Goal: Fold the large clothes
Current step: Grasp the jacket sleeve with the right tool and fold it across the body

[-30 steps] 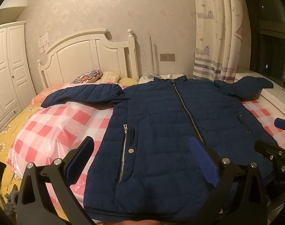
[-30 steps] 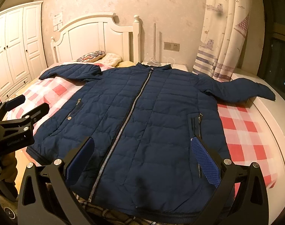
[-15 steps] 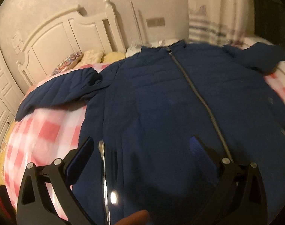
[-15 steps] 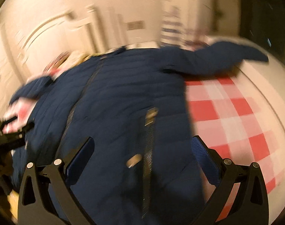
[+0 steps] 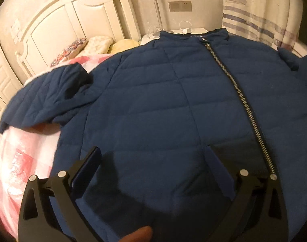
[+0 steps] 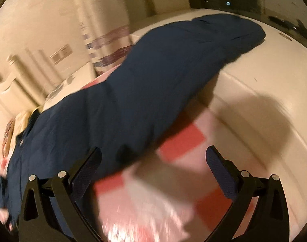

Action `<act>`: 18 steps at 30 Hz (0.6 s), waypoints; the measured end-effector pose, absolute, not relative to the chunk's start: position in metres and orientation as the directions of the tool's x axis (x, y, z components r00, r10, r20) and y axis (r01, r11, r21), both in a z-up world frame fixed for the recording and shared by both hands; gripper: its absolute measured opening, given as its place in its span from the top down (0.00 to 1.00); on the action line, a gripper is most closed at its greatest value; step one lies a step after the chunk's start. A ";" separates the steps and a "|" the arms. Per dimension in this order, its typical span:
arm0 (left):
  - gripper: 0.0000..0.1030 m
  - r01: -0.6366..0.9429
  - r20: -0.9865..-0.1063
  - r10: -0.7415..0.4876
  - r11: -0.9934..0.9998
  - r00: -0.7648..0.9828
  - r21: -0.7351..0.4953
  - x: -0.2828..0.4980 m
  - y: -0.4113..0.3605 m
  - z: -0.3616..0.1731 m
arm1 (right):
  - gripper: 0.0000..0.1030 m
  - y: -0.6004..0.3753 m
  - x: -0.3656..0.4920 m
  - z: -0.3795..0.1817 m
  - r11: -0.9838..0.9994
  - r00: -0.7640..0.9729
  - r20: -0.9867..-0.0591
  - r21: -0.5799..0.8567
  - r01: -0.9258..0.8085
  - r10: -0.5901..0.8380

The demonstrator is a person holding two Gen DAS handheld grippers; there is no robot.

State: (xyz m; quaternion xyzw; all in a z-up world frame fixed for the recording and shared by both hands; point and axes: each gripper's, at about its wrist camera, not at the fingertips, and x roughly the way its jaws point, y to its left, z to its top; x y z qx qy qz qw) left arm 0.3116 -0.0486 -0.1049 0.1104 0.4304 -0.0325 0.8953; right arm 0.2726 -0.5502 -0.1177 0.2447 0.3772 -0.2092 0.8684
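A large navy quilted jacket (image 5: 165, 104) lies zipped and face up on the bed, collar toward the headboard. Its left sleeve (image 5: 46, 98) stretches out to the left over the checked cover. My left gripper (image 5: 153, 161) is open and empty, hovering low over the jacket's left front panel. In the blurred right wrist view the jacket's right sleeve (image 6: 173, 64) runs up to the right, its cuff on a cream ledge. My right gripper (image 6: 153, 161) is open and empty, over the checked cover just below that sleeve.
The bed has a red-and-white checked cover (image 6: 181, 141) under plastic film. A white headboard (image 5: 76, 20) and pillows (image 5: 96, 44) stand at the far end. A cream ledge (image 6: 264, 104) borders the bed's right side. A striped curtain (image 5: 254, 10) hangs behind.
Both grippers have moved forward over the bed from its foot. The left one has closed in on the jacket's left front; the right one has swung right toward the right sleeve.
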 end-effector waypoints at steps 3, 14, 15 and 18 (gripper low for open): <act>0.02 0.153 -0.802 -0.053 0.987 0.595 0.049 0.319 -0.036 -0.110 | 0.04 -0.570 0.298 -0.123 0.779 0.609 -0.771 0.263 0.570 -0.185; 0.02 0.153 -0.800 -0.070 0.988 0.596 0.028 0.321 -0.036 -0.113 | 0.70 -0.519 0.315 -0.065 0.881 0.786 -0.556 0.188 0.435 -0.269; 0.02 0.153 -0.800 -0.071 0.988 0.596 0.027 0.320 -0.034 -0.113 | 0.70 -0.499 0.318 -0.055 0.908 0.812 -0.530 0.168 0.383 -0.244; 0.02 0.153 -0.800 -0.074 0.988 0.596 0.023 0.320 -0.034 -0.113 | 0.70 -0.439 0.320 -0.034 0.964 0.861 -0.490 0.135 0.231 -0.137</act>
